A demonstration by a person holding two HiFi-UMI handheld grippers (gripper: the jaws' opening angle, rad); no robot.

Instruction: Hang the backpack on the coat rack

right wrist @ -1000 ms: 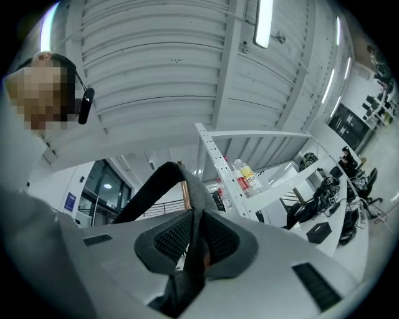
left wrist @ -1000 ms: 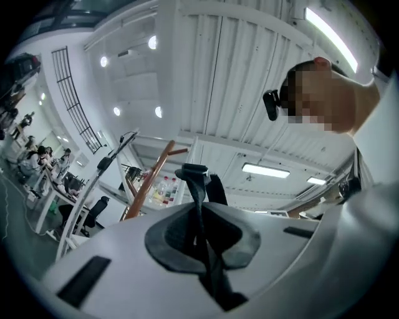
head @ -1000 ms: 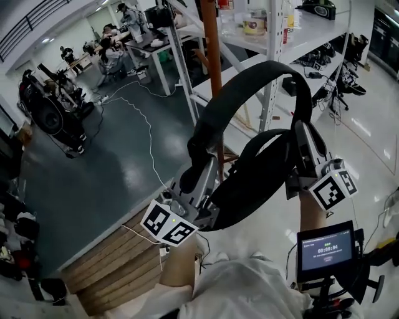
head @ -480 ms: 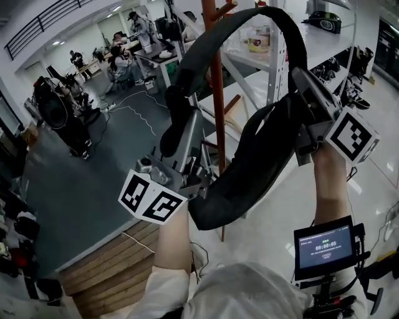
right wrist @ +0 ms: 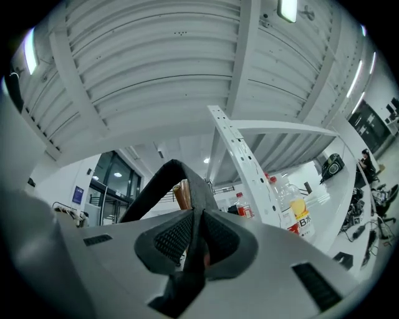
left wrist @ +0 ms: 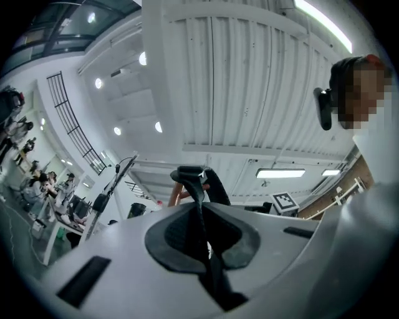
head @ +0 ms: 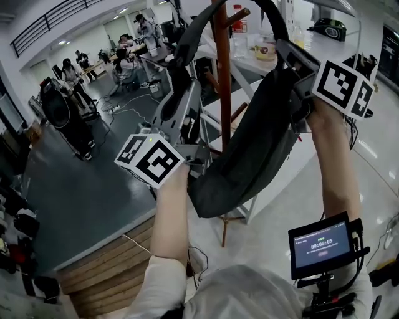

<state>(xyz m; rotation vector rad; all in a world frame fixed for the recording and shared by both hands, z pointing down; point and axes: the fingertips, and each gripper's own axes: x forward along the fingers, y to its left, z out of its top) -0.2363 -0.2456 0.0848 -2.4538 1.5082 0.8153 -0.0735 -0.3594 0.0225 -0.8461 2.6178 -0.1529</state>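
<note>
A dark grey backpack hangs in the air between both grippers, close against the brown wooden coat rack pole. My left gripper is shut on one black strap, raised left of the pole. My right gripper is shut on the other strap, right of the pole. The strap loop arches up past the top edge of the head view, near a rack peg. In the right gripper view the pole's top shows just behind the strap.
A white metal shelving unit with bottles and containers stands right behind the rack. Wooden steps lie at lower left. People and desks fill the far left. A timer screen sits at lower right.
Both grippers have lifted the backpack higher and closer to the rack; the strap loop has risen from mid-frame to around the pole's top.
</note>
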